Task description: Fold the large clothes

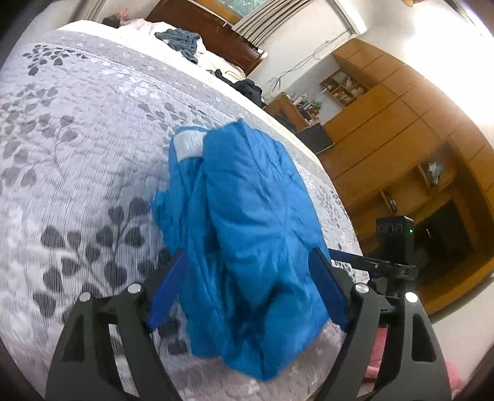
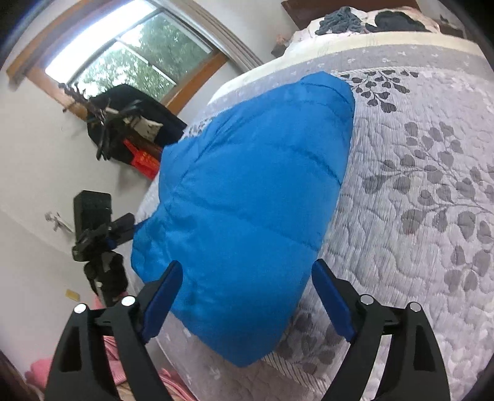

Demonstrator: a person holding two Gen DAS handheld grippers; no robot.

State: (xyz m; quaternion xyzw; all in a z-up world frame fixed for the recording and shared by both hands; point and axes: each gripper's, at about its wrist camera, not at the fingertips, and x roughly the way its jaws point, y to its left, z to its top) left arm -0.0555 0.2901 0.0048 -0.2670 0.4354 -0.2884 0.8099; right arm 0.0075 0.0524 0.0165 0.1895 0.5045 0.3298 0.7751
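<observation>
Blue puffer jacket (image 1: 247, 222) is bunched in a heap on the bed (image 1: 77, 154), near the bed's edge, lying on the grey quilt with the dark leaf print. Quilted stitch lines show across its back in the right wrist view (image 2: 247, 191). A white patch (image 1: 189, 145) sits at the far end of the jacket in the left wrist view; could be a label, no text readable on it. No brand or writing legible anywhere in either view.

Left gripper (image 1: 248, 262): jaws spread wide, blue pads either side of the jacket's near end, not clamping it. Can't tell if the pads touch the fabric.

Right gripper (image 2: 247, 274): jaws also wide apart, straddling the jacket's near end, nothing held.

Each gripper shows in the other's view, just beside the jacket at the bed edge.

Background: dark clothes (image 2: 398, 18) piled at the far end of the bed, wooden cabinets (image 1: 401, 123), window (image 2: 139, 52).
</observation>
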